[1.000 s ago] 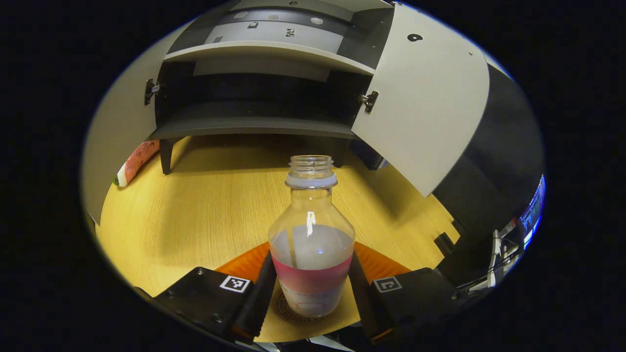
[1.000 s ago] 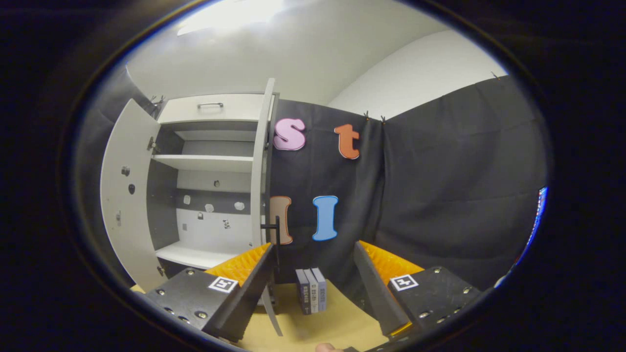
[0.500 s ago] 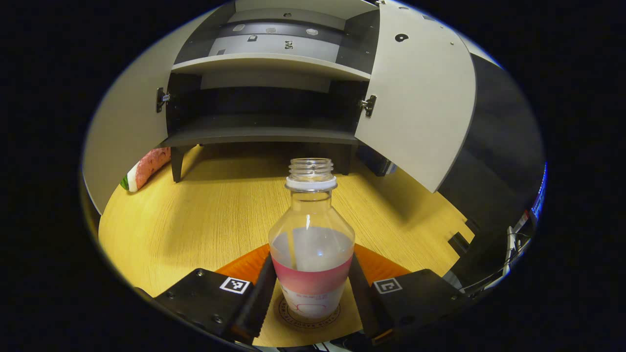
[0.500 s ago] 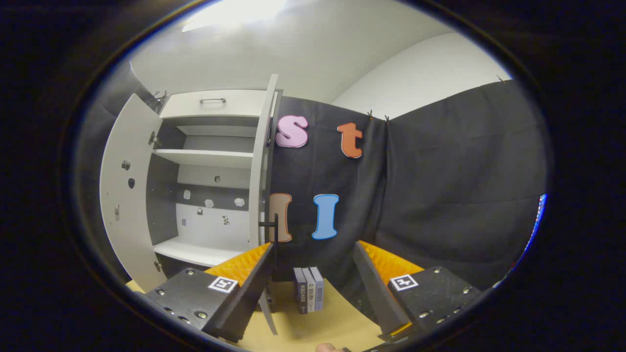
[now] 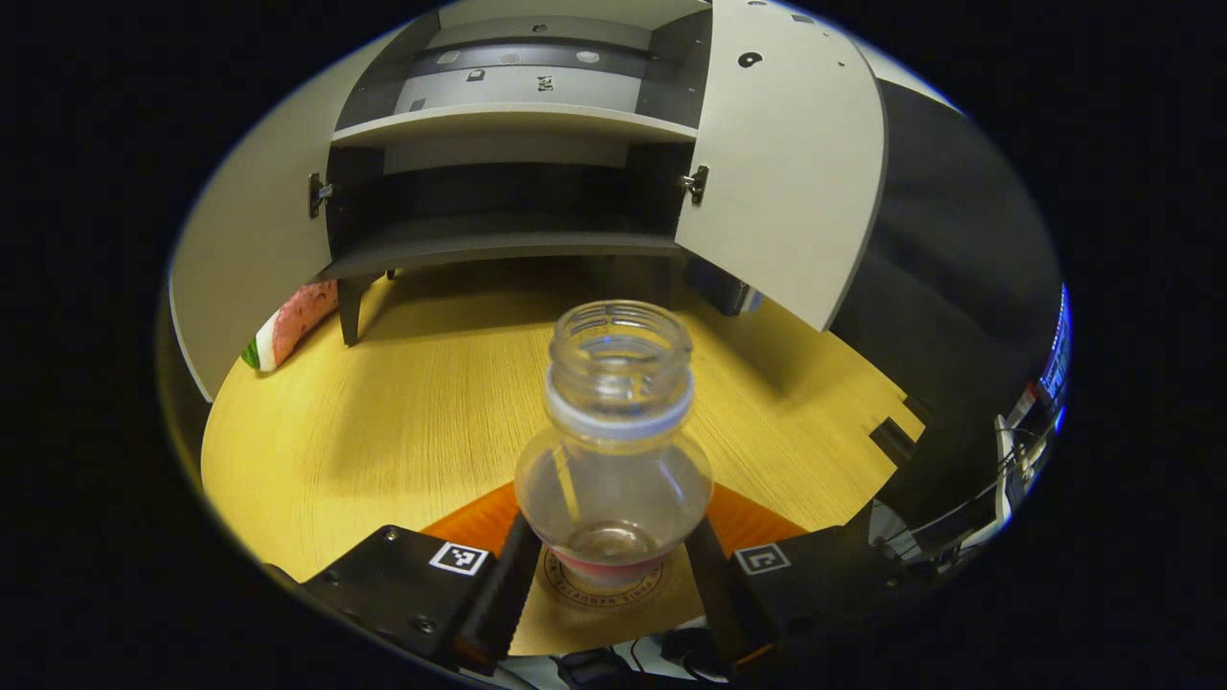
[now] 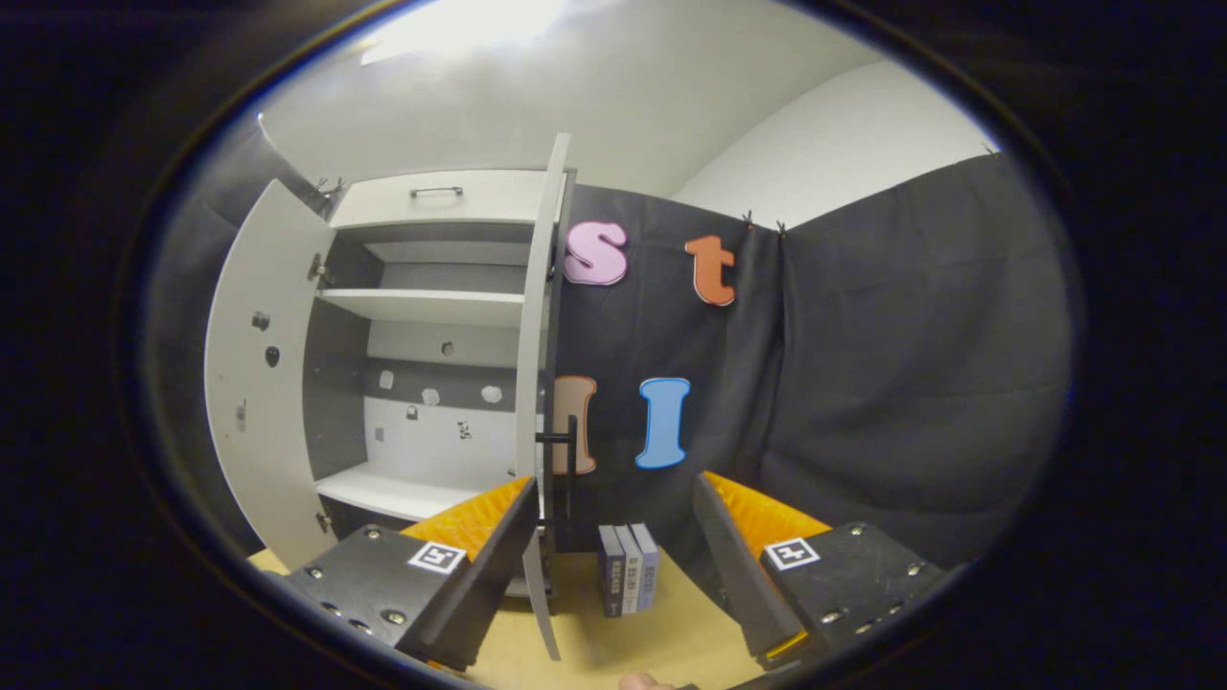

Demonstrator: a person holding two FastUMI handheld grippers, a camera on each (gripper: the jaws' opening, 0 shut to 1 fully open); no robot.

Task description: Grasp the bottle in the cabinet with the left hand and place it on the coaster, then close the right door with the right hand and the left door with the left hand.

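Since a second ago your left gripper (image 5: 606, 585) has risen and tipped downward, so you look into the bottle (image 5: 613, 450) standing on the coaster (image 5: 602, 596) on the worktop (image 5: 383, 431). Its jaws flank the base; whether they grip, you cannot tell. Your right gripper (image 6: 613, 565) hangs wide, level, facing the right door (image 6: 540, 383).

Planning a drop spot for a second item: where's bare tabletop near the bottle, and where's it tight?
Bare: the table between the bottle and the cabinet legs, plus the stretch right of the bottle under the right door. Tight: the coaster, with the left gripper fingers flanking the bottle, and the far left corner by the watermelon-slice toy.
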